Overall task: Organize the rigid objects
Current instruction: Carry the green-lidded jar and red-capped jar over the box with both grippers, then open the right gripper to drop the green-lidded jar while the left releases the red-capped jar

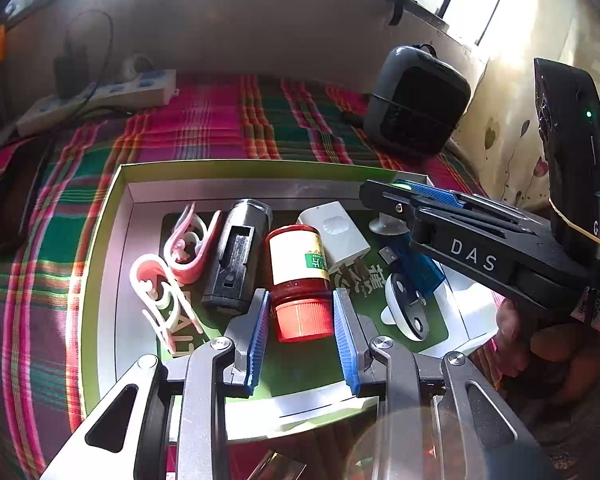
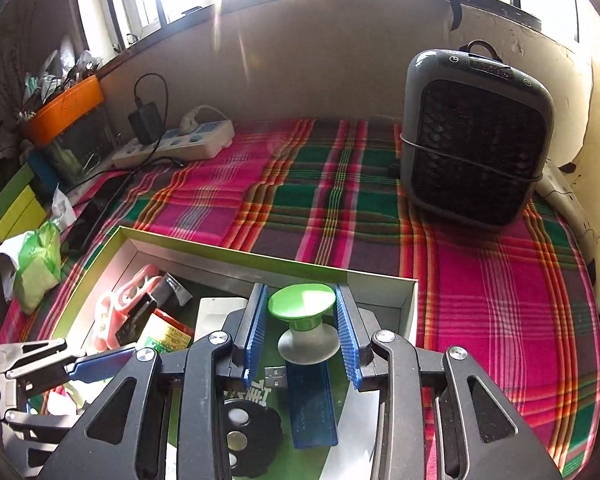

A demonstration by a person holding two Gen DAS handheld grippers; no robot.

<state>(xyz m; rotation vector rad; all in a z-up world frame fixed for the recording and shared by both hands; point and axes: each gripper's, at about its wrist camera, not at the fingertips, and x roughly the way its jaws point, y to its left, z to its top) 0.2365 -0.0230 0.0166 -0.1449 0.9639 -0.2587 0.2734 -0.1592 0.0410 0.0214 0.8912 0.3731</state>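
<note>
A green-rimmed box [image 1: 112, 216] lies on the plaid cloth. It holds pink clips [image 1: 188, 240], a black device [image 1: 236, 256], a white adapter [image 1: 336, 232], a blue USB stick [image 1: 416, 264] and a black-and-white round piece [image 1: 404, 308]. My left gripper [image 1: 302, 320] is shut on the orange cap of a red bottle [image 1: 296, 264] with a yellow label, low in the box. My right gripper [image 2: 302, 312] is shut on a green-topped knob [image 2: 302, 300] with a grey suction base, over the box's far right corner. The USB stick [image 2: 312, 404] lies just below it.
A grey fan heater [image 2: 476, 136] stands at the back right on the cloth [image 2: 340, 208]. At the back left a white power strip [image 2: 176, 144] with a black plug lies by the wall. Along the left edge are an orange container [image 2: 64, 108] and a green bag [image 2: 36, 268].
</note>
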